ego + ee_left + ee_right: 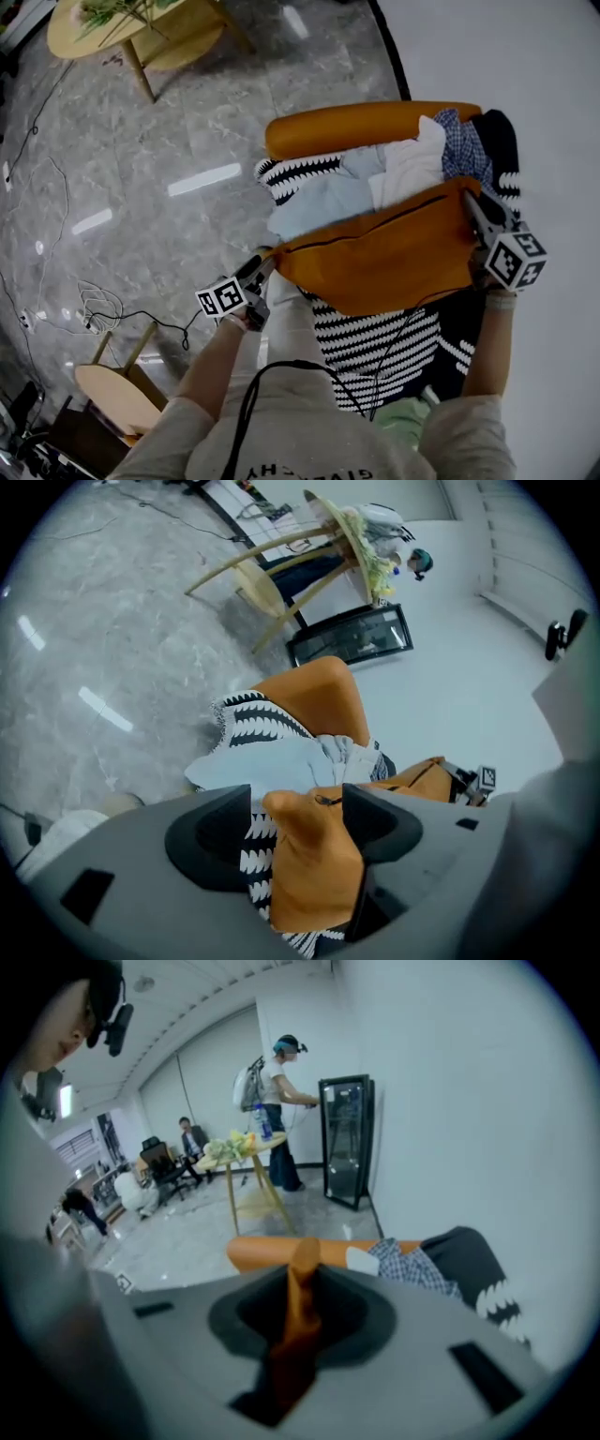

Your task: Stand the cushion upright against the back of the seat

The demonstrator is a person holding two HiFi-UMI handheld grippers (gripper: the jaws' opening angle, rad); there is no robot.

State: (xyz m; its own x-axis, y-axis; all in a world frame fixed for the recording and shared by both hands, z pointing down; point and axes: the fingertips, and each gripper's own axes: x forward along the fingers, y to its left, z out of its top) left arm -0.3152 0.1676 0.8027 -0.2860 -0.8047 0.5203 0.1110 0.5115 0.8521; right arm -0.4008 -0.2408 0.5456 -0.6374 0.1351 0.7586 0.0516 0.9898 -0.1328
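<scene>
Cushion (384,258) hangs over the seat, its long axis running between the 2 grippers. Clothes (375,183) lie between it and the orange bolster (366,127), likely the seat back. Right gripper (473,208) pinches 1 corner. Left gripper (264,267) gapes, the other corner loose between its jaws. Only its own view shows that gap.

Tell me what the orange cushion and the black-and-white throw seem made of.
Orange rectangular cushion: probably a smooth matte fabric cover, since it creases and carries a dark zip-like line. Black-and-white zigzag throw: likely chunky knit, judging by its ridged rows.
</scene>
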